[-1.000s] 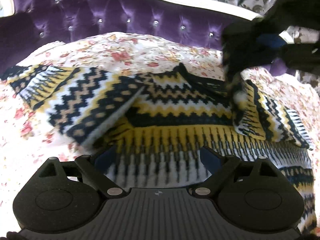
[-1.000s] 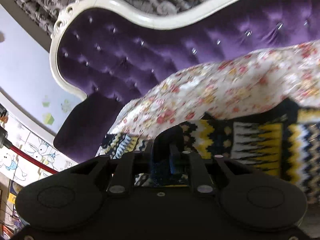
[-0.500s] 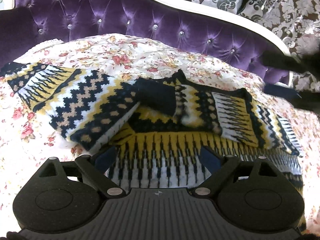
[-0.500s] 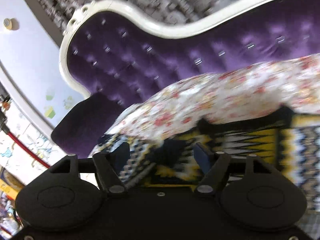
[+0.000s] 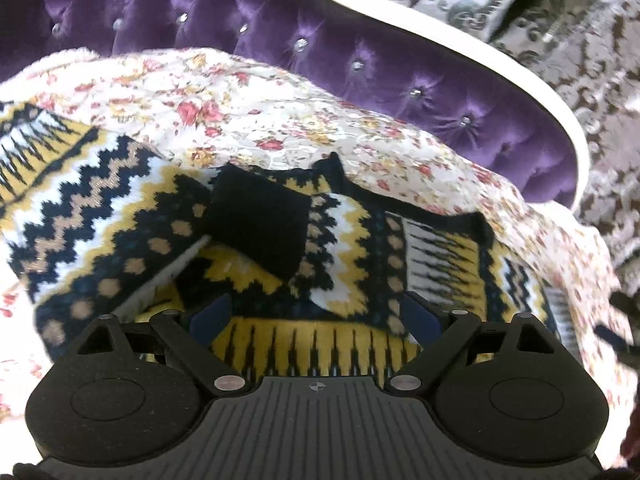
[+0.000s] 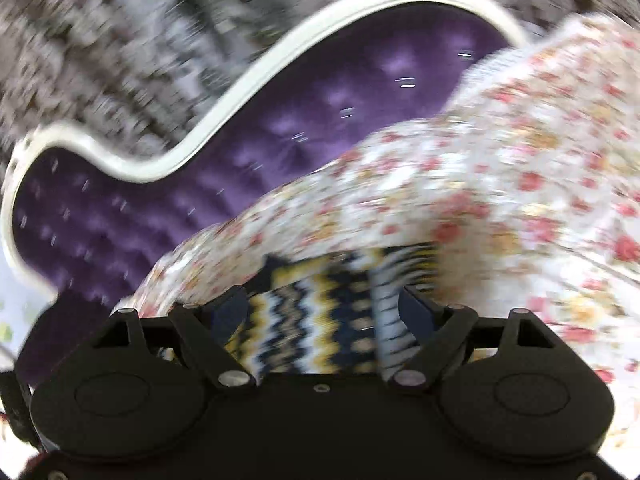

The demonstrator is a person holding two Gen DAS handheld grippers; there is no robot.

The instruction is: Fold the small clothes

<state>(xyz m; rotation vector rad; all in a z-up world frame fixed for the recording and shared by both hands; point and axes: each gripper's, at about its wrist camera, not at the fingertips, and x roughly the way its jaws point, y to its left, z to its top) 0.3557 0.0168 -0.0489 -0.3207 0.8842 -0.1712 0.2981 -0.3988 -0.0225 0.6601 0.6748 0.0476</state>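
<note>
Right view blurred; sweater hem behind left tongs.

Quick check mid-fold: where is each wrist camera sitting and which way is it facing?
Left wrist: on the left claw, angled down over the patterned sweater on the floral bedspread; its own open fingers show.
Right wrist: on the right claw, blurred, low over the sweater's edge; its jaws are opening, nothing pinched.
Shared: sweater, bedspread, purple tufted headboard.
</note>
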